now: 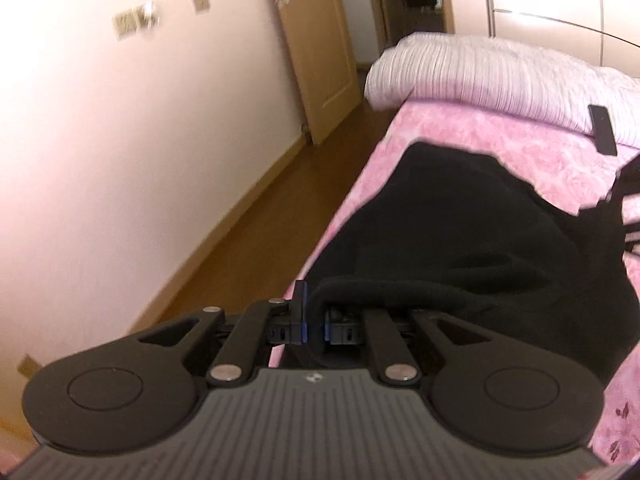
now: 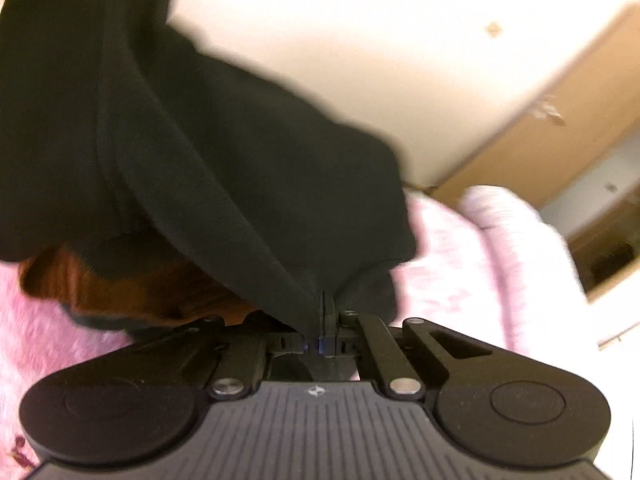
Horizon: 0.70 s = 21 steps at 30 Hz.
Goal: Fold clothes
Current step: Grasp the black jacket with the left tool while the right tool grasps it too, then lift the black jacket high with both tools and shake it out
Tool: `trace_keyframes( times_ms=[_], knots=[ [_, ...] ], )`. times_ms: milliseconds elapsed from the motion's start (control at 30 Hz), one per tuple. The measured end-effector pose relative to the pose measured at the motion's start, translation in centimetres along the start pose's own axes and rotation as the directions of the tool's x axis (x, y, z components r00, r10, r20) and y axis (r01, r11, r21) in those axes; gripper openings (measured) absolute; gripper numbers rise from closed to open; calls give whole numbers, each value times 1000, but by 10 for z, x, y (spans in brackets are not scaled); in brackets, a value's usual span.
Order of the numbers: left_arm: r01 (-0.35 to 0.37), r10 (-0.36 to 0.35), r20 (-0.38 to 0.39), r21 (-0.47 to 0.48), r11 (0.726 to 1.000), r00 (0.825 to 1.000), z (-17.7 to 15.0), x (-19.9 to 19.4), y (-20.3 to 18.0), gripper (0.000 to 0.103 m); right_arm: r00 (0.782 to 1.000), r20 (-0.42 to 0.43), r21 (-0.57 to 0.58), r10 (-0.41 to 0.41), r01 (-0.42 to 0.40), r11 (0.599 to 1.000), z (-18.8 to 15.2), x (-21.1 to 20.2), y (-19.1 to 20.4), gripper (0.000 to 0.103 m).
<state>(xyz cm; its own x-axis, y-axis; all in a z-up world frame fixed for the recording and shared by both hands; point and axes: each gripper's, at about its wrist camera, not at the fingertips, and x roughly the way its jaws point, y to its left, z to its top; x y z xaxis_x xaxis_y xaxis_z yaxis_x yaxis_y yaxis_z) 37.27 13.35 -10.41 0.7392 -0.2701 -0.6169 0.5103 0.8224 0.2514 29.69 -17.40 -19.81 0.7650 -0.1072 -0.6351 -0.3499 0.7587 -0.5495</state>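
Observation:
A black garment [image 1: 460,232] lies spread over the left side of the pink bed [image 1: 460,132]. My left gripper [image 1: 316,316] is shut on a rolled edge of it at the near end; the fabric drapes over the right finger and hides it. In the right wrist view the same black garment [image 2: 220,140] hangs lifted, filling the upper left. My right gripper [image 2: 323,320] is shut on a pinched fold of it, the cloth rising in a taut ridge from the closed fingertips.
A folded pale quilt [image 1: 480,68] lies across the far end of the bed, with a flat black object [image 1: 602,130] beside it. Wooden floor [image 1: 260,220] and a wall run along the bed's left side. A wooden door [image 1: 316,40] stands beyond.

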Motion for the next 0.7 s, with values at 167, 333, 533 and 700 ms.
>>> trace_keyframes(
  times_ms=[167, 333, 533, 700],
  knots=[
    [-26, 15, 170, 66, 997, 985, 55, -50, -8, 6, 986, 74, 63, -149, 145, 987, 16, -69, -59, 0],
    [-42, -4, 358, 119, 992, 934, 110, -119, -43, 6, 948, 116, 152, -296, 277, 949, 16, -154, -111, 0],
    [-21, -65, 531, 155, 988, 845, 153, -217, -115, 6, 901, 105, 237, -420, 387, 891, -34, -281, -144, 0],
    [7, -121, 606, 187, 982, 786, 158, -305, -201, 6, 869, 99, 277, -485, 444, 852, -110, -415, -140, 0]
  ],
)
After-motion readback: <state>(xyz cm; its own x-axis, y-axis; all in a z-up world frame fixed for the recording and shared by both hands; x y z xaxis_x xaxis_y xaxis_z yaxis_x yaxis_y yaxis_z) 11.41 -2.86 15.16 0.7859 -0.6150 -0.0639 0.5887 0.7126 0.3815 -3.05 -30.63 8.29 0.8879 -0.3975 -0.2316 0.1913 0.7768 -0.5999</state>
